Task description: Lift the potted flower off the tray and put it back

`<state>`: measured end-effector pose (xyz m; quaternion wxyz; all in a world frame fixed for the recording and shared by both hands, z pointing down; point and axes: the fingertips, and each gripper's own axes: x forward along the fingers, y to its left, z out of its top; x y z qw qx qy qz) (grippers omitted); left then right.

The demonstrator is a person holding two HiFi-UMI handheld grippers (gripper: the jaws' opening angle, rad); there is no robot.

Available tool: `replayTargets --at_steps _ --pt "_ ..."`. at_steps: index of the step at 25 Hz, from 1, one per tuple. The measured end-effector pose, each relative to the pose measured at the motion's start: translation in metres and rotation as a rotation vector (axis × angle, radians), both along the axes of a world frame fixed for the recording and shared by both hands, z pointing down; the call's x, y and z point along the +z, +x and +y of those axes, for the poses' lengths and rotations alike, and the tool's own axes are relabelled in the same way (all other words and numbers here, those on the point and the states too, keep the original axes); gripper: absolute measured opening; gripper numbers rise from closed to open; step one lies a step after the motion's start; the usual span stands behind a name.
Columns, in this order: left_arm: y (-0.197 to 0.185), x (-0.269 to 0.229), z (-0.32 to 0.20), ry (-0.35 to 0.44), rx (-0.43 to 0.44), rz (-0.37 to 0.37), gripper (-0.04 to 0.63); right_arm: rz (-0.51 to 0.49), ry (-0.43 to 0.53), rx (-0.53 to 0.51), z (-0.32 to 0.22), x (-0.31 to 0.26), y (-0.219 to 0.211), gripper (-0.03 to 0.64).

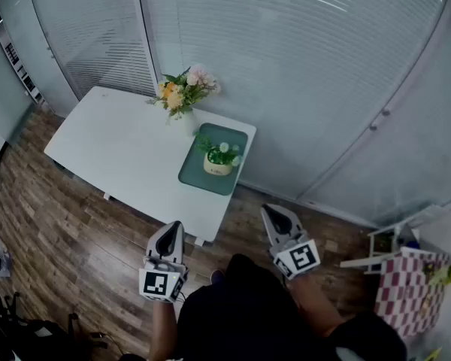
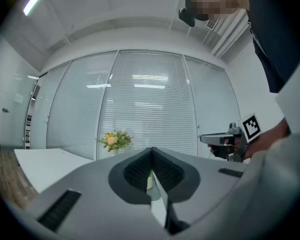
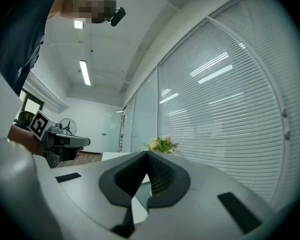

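Nothing of the task looks started. The potted flower (image 1: 219, 162) stands upright on the green tray (image 1: 203, 177), in the tray's far half, and the tray lies at the right end of the white table (image 1: 128, 156), close to its right edge. A vase of mixed flowers (image 1: 182, 92) stands just beyond the tray's far left corner, on the bare tabletop. Both claws are on the near side of the table, above the wooden floor (image 1: 75, 232) and well apart from the pot. The left gripper (image 1: 171, 235) points level toward the table's near edge with its jaws closed together and nothing between them. The right gripper (image 1: 276, 220), further right and about level with the tray's near end, is likewise pinched closed and empty. So every step is left, by my reading: come up to the tray, spread a claw, take the pot, raise it clear and set it down on the tray again. As for writing, the only print to make out is the black-and-white square marker on each gripper's cube. The cream pot bears a faint mark on its front, too small to read, and no brand or label shows on the tray or table.
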<state>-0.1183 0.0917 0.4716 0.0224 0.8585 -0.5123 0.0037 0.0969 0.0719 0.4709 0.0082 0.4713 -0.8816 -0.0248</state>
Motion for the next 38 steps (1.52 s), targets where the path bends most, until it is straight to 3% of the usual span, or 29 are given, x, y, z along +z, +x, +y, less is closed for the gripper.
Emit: replayTargets --at_steps 11,19,20,22,25,29,38 --pt "0.005 0.001 0.002 -0.005 0.017 -0.002 0.008 0.021 -0.016 -0.001 0.005 0.007 0.004 0.002" --pt "0.009 -0.004 0.005 0.034 0.037 0.004 0.011 0.001 0.032 0.019 0.005 0.000 0.004 0.005" --pt "0.009 -0.004 0.005 0.035 0.037 0.009 0.030 0.003 0.037 0.013 0.005 0.000 0.002 0.017" --pt "0.008 -0.004 0.003 0.035 0.041 0.014 0.197 0.001 0.035 -0.001 0.005 0.002 -0.002 0.231" --pt "0.004 -0.002 -0.001 0.042 0.020 0.004 0.246 -0.001 0.031 -0.012 0.004 0.008 -0.004 0.312" --pt "-0.002 0.003 -0.003 0.037 -0.008 0.014 0.268 -0.002 0.012 -0.002 0.003 0.020 0.001 0.363" --pt "-0.005 0.009 -0.010 0.001 -0.011 0.026 0.268 -0.052 -0.029 0.022 -0.005 0.027 0.014 0.370"
